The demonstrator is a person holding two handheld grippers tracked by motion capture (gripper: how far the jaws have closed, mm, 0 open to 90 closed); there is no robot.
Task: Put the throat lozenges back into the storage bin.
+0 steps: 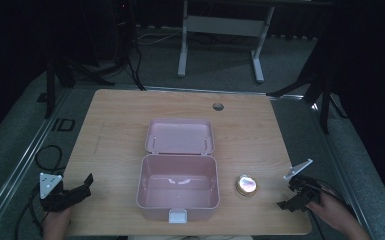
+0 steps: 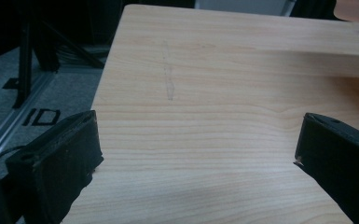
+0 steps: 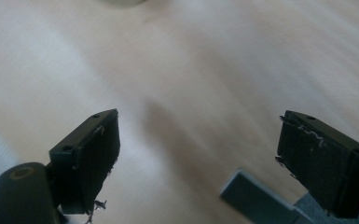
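Note:
An open pink box (image 1: 178, 186) stands in the middle of the wooden table (image 1: 115, 130), its lid (image 1: 180, 136) folded back flat and a white latch (image 1: 177, 216) at its front. The inside looks empty. A small round gold tin (image 1: 246, 185) lies just right of the box. My left gripper (image 1: 86, 186) rests at the table's front left corner, open, with nothing between its jaws (image 2: 196, 144). My right gripper (image 1: 287, 194) sits at the front right, a little right of the tin, also open and empty (image 3: 198, 144) above bare wood.
A round cable hole (image 1: 218, 106) sits near the table's far edge. Beyond the table stand a white desk frame (image 1: 220, 30), black stands and cables on grey floor. A grey flat piece (image 3: 256, 200) shows low in the blurred right gripper view.

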